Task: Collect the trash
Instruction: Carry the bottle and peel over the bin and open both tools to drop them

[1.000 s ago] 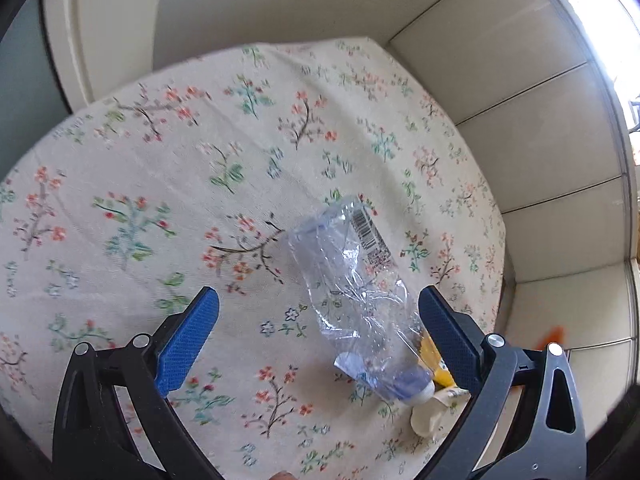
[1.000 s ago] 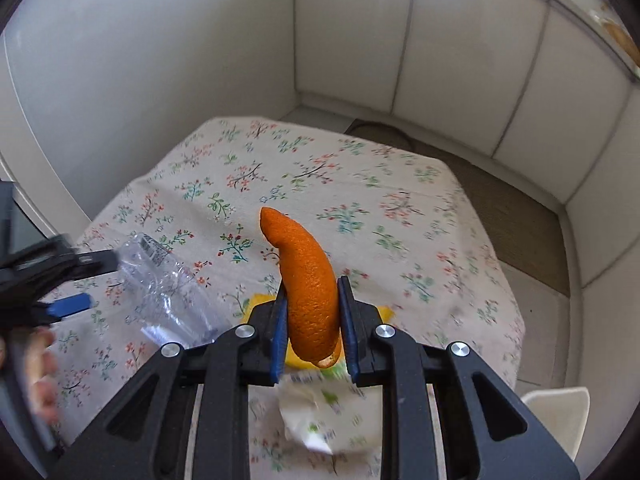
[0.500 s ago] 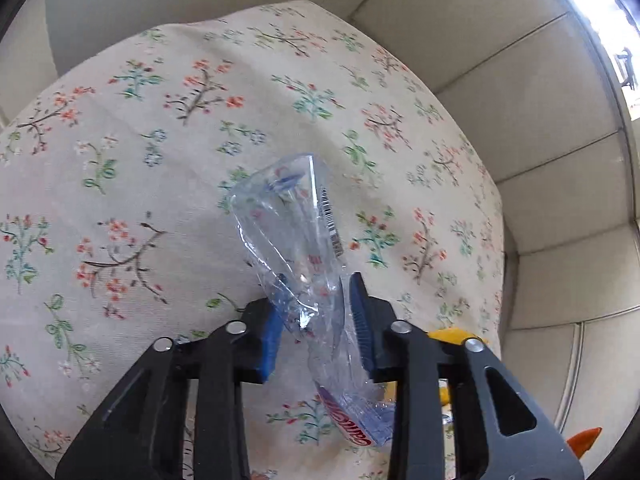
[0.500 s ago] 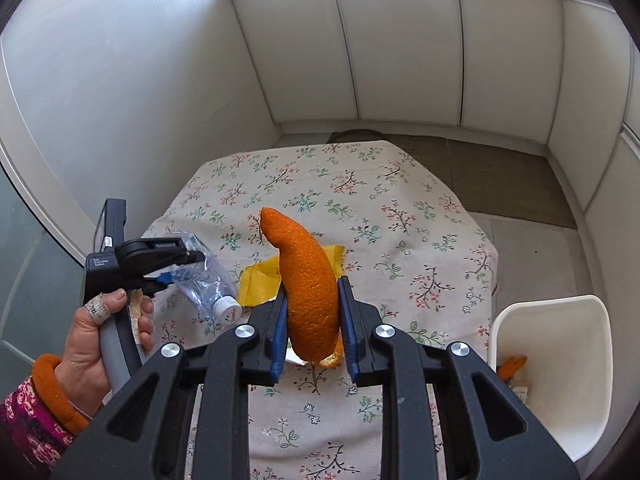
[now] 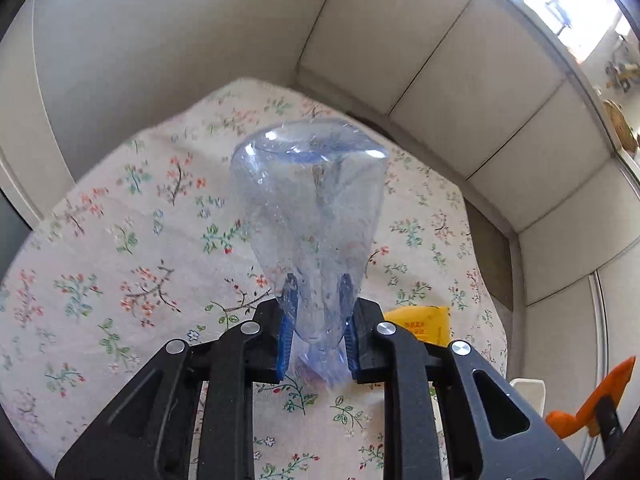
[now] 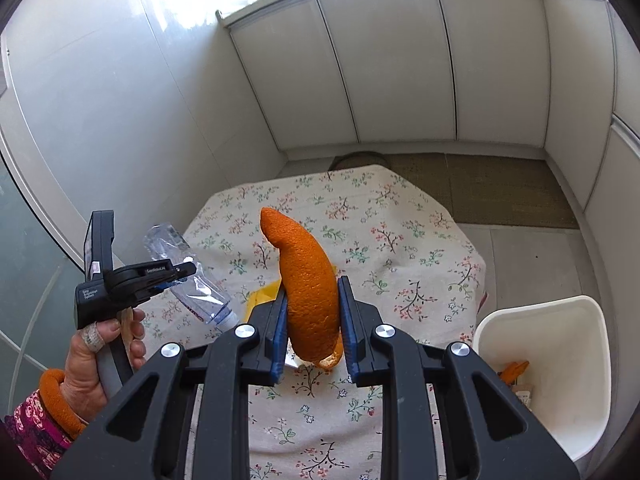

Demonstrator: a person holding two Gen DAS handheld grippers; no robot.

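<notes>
My left gripper [image 5: 316, 320] is clamped on a crushed clear plastic bottle [image 5: 312, 216], blue pads pressing its narrow lower part from both sides, the wide base pointing away from the camera. From the right wrist view I see that same bottle [image 6: 182, 276] held up off the table, tilted with its white cap end pointing down toward the cloth, in the left gripper [image 6: 176, 274] gripped by my left hand [image 6: 100, 364]

My right gripper [image 6: 313, 312] is closed on a long curl of orange peel [image 6: 308, 280], which stands upright between the pads and rises well above them. In the left wrist view the peel [image 5: 592, 404] shows at the lower right, past the table's right edge

The table [image 6: 400, 248] wears a floral cloth. A yellow wrapper [image 5: 420, 322] lies on it near the right edge, partly hidden behind my left gripper; from the right wrist I catch only a yellow corner [image 6: 262, 294] beside the peel

A white bin [image 6: 560, 360] sits on the floor just off the table's right edge, with an orange scrap [image 6: 514, 370] lying inside it
</notes>
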